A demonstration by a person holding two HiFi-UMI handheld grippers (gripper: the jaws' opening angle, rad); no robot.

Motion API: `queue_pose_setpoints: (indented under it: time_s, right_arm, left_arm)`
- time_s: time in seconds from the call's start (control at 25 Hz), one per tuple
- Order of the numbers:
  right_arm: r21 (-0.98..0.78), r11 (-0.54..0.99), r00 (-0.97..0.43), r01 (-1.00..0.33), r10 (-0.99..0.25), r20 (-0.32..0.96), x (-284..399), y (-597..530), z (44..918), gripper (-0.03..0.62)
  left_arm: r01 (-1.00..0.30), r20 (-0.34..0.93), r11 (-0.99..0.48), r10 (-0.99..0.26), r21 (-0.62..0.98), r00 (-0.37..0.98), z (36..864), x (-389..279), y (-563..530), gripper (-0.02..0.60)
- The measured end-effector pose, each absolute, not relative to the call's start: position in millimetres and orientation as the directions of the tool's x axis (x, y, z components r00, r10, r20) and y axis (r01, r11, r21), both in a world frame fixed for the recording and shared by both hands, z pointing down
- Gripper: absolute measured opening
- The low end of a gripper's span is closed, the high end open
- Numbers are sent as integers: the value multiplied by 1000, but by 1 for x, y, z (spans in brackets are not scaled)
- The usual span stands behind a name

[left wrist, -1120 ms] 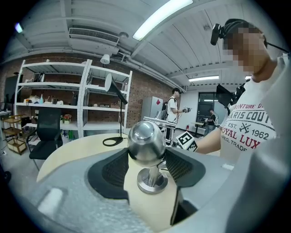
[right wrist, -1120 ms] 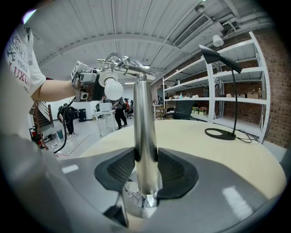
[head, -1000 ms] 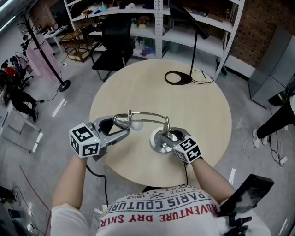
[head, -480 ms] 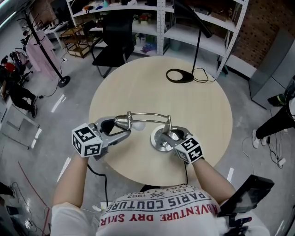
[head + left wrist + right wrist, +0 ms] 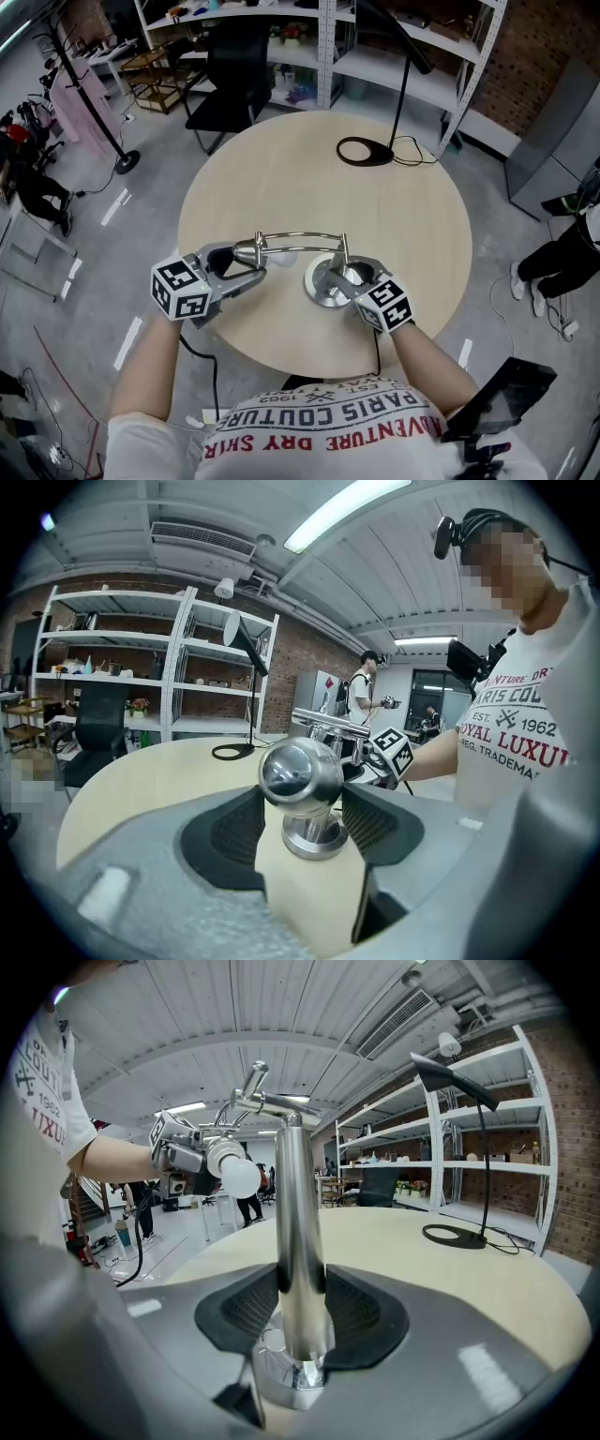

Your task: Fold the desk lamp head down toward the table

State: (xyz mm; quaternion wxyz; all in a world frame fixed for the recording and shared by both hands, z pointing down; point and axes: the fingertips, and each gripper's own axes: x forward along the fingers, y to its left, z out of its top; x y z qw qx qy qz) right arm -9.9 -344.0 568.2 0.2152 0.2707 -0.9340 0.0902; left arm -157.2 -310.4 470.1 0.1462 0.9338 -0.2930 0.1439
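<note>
A chrome desk lamp stands near the front edge of the round beige table (image 5: 394, 216). Its round base (image 5: 322, 287) carries an upright post (image 5: 298, 1232). A thin arm (image 5: 300, 237) runs left from the post to the lamp head (image 5: 247, 250) and its white bulb (image 5: 279, 255). My left gripper (image 5: 246, 264) is shut on the lamp head, whose chrome ball (image 5: 300, 775) sits between the dark pads (image 5: 234, 832) of my left gripper (image 5: 302, 829). My right gripper (image 5: 343, 278) is shut on the post just above the base, pads (image 5: 361, 1312) of my right gripper (image 5: 300, 1314) touching both its sides.
A black lamp with a ring base (image 5: 365, 152) and cable stands at the table's far side. Beyond the table are a black office chair (image 5: 225, 84), white shelves (image 5: 394, 66) and a coat rack (image 5: 89, 112). A person's legs (image 5: 562, 262) show at the right.
My left gripper has sunk a little with the lamp head, so the arm lies flatter and lower over the table. The right gripper and the post have stayed put.
</note>
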Motion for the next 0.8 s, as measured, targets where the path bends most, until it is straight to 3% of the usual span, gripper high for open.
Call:
queue_pose_setpoints:
  time_s: [0.8]
  right_arm:
    - [-51,835,-760,-548,-471,448,-6,-342,566,155]
  left_arm:
    - [-572,362,-770,-467,282,807,513,-146,-309,256]
